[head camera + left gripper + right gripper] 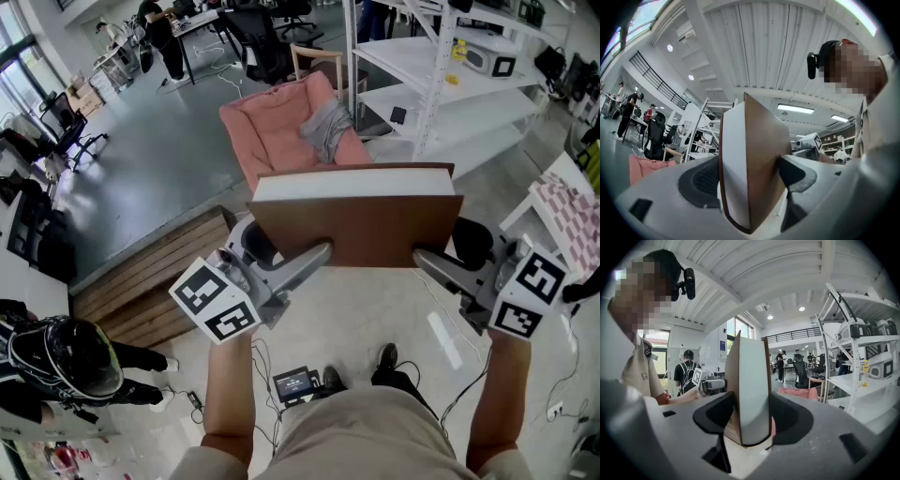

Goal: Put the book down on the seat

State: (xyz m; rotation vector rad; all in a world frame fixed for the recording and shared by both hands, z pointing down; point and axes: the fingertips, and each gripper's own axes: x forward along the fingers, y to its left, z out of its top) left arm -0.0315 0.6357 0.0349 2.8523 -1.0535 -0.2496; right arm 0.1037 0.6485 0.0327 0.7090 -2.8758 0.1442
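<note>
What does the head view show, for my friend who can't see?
A brown book is clamped by the left gripper and the right gripper. Beyond it stands a pink seat with a grey cloth on it.

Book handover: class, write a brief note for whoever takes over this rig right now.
Left gripper: shut on the book, left side.
Right gripper: shut on the book, right side.
Book: held up in the air, short of the pink seat ahead, which has a grey cloth on it.
Done: book lifted.
Left: carry it to the seat, lay it down, release.
</note>
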